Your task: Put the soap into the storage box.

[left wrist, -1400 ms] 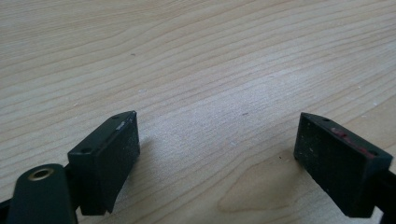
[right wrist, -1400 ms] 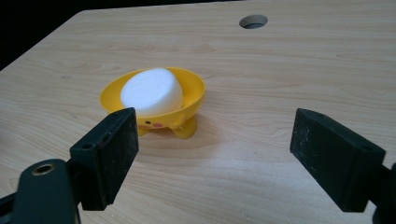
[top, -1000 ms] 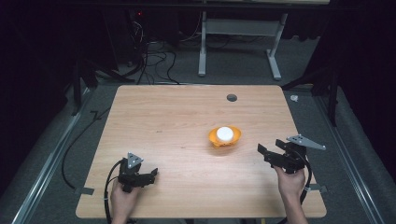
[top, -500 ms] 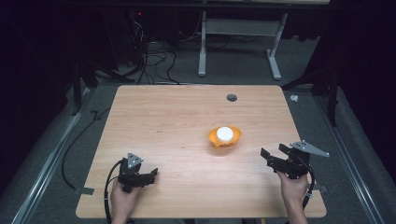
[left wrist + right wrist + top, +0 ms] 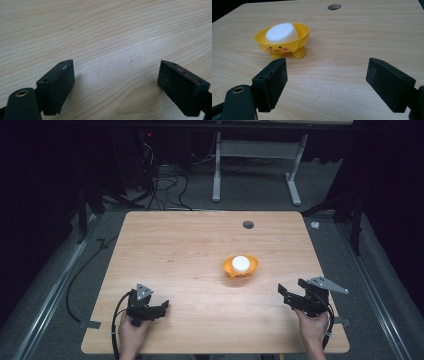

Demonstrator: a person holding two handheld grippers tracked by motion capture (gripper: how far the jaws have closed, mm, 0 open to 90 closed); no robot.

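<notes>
A yellow duck-faced soap dish (image 5: 241, 267) (image 5: 287, 41) stands on small feet right of the table's middle, with a white bar of soap (image 5: 241, 263) (image 5: 282, 33) lying in it. My right gripper (image 5: 291, 294) (image 5: 327, 82) is open near the table's right front, a short way from the dish, nothing between its jaws. My left gripper (image 5: 161, 307) (image 5: 116, 85) rests open at the left front, over bare wood, with its jaws wide apart.
The wooden table (image 5: 175, 250) has a round cable hole (image 5: 248, 224) (image 5: 334, 6) near its far edge. Beyond it stand a white desk frame (image 5: 255, 165) and tangled cables (image 5: 160, 180) on the grey floor. A black cable (image 5: 80, 275) runs along the table's left side.
My right gripper has drawn back toward the front edge and slightly right, away from the soap dish. The left gripper has stayed put.
</notes>
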